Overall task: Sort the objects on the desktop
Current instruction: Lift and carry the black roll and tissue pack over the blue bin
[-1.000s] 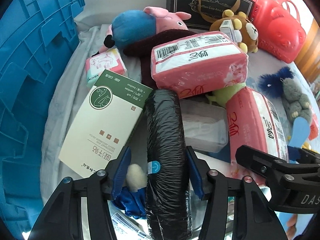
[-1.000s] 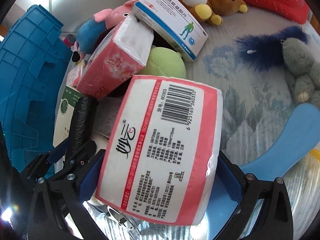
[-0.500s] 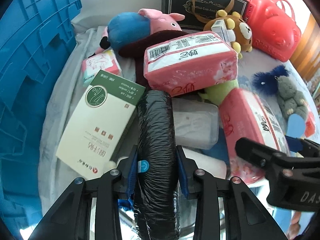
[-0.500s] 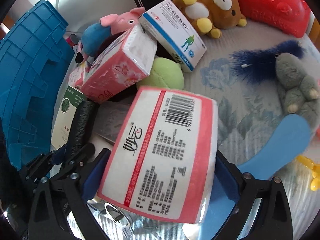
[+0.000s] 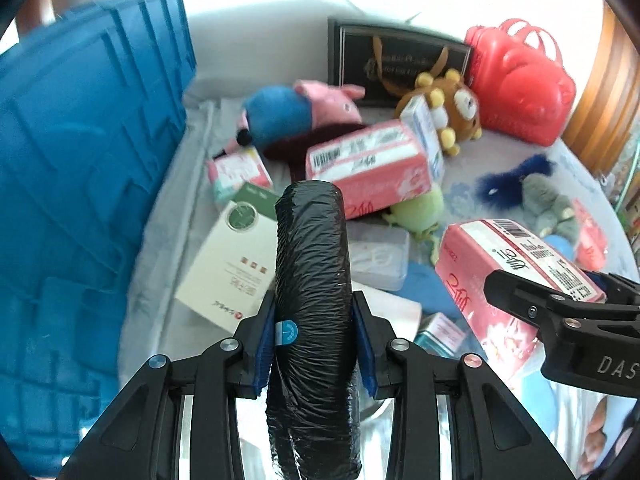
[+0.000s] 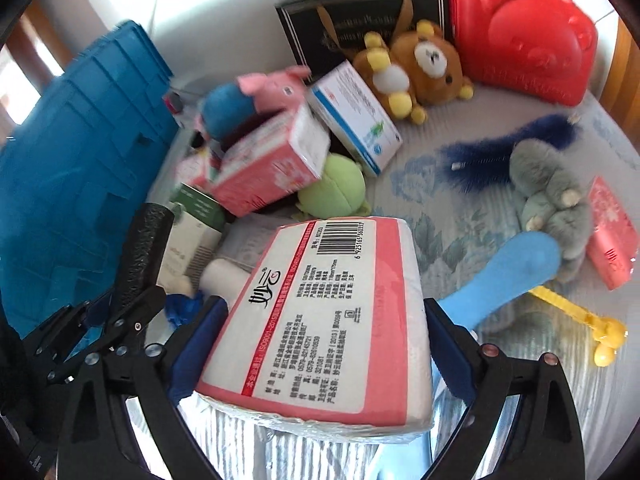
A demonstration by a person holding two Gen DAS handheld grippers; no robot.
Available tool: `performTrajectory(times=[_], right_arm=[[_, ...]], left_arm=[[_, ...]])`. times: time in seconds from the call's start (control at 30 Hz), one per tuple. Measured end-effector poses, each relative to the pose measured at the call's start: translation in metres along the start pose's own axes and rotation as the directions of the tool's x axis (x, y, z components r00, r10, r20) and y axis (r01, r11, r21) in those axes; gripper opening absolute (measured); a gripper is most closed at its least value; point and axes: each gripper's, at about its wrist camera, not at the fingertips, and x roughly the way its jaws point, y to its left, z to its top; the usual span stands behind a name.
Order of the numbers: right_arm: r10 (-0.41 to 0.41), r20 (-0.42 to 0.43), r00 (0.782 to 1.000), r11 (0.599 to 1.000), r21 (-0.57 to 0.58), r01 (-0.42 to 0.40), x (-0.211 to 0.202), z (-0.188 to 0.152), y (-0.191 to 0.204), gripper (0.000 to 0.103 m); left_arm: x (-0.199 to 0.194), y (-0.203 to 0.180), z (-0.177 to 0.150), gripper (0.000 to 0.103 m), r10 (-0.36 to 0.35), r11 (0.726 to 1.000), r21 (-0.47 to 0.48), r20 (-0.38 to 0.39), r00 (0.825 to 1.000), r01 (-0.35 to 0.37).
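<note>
Lift-off marks the change: left gripper (image 5: 316,344) jaws, having closed, clench the black roll (image 5: 312,280); right gripper (image 6: 320,344) jaws grasp the pink tissue pack (image 6: 320,320). Both now hang above the clutter, ready for sorting.

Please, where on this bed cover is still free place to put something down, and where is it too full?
Bare cover lies between the brown bear, the red bag and the dark blue furry tail. A smaller patch lies between the green plush and the grey plush. By the blue crate things are piled.
</note>
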Motion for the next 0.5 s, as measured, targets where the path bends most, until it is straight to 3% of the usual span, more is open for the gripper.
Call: performTrajectory(times=[0.23,0.33,0.4,0.5], right_arm=[[0.022,0.187,0.982,0.994,-0.111,-0.001,-0.079,-0.006,0.026,0.096],[0.048,0.272,0.961,0.985,-0.17,-0.001,-0.115,-0.004,0.04,0.077],[0.027,0.29,0.957,0.982,-0.185,0.029,-0.128,0.001,0.049,0.077],[-0.002,0.217,0.976,0.986,-0.16,0.038,-0.112,0.004,0.047,0.076]], left_arm=[[-0.08,0.007,-0.004,0.034,0.043,0.999,-0.035,0.144,0.989,-0.039],[-0.116,0.013,-0.004,0.034,0.074,0.996,-0.053,0.208,0.975,-0.065],[-0.131,0.018,-0.003,0.034,0.092,0.995,-0.063,0.224,0.97,-0.08],[-0.139,0.026,-0.007,0.034,0.098,0.994,-0.067,0.221,0.97,-0.085]])
